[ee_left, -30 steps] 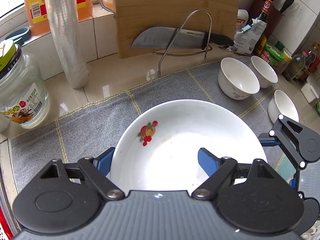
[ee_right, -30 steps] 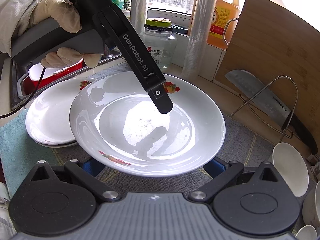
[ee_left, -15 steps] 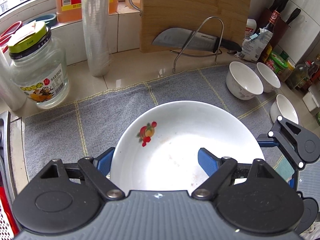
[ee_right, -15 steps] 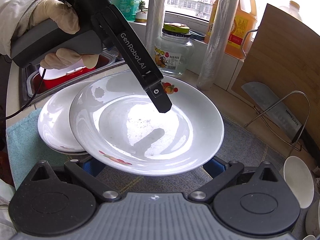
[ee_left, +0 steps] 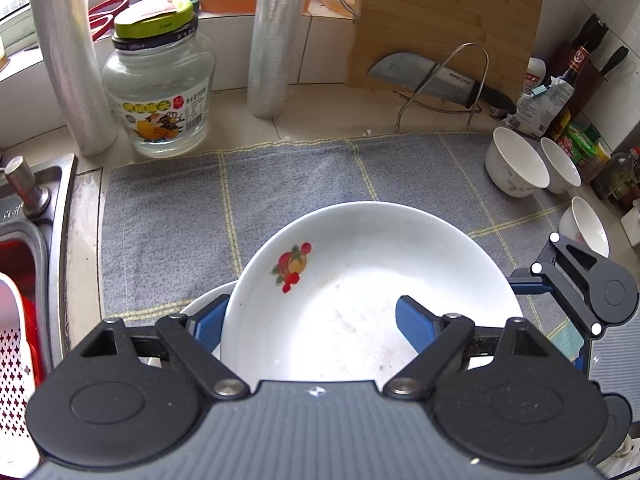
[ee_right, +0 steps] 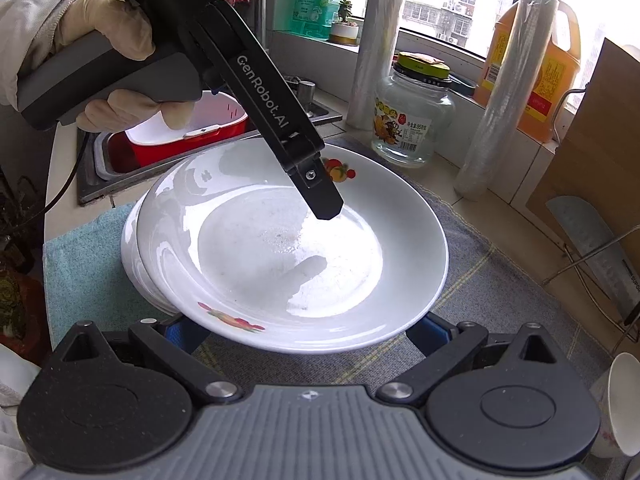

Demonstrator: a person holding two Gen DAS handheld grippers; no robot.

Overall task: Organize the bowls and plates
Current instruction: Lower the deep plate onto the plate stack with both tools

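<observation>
My left gripper [ee_left: 308, 326] is shut on the rim of a white plate [ee_left: 372, 296] with a red fruit print, one finger under it and one finger [ee_left: 416, 324] on top. It holds the plate almost directly over a stack of white plates [ee_left: 200, 304], whose edge shows at the left. In the right wrist view the held plate [ee_right: 292, 256] covers the stack [ee_right: 132, 264], with the left gripper's finger [ee_right: 320, 196] resting inside it. My right gripper [ee_right: 296, 334] is open and empty, its jaws below the plate's near rim. Three white bowls [ee_left: 516, 164] stand at the right.
A grey checked cloth [ee_left: 280, 184] covers the counter. A glass jar [ee_left: 160, 92], two film rolls [ee_left: 272, 36], a cutting board [ee_left: 436, 20] and a cleaver on a wire stand [ee_left: 432, 76] line the back. A sink with a red basket [ee_right: 180, 136] is at the left.
The left gripper has carried the plate leftward toward the sink, and it now lies almost fully over the plate stack. The right gripper has followed beneath it.
</observation>
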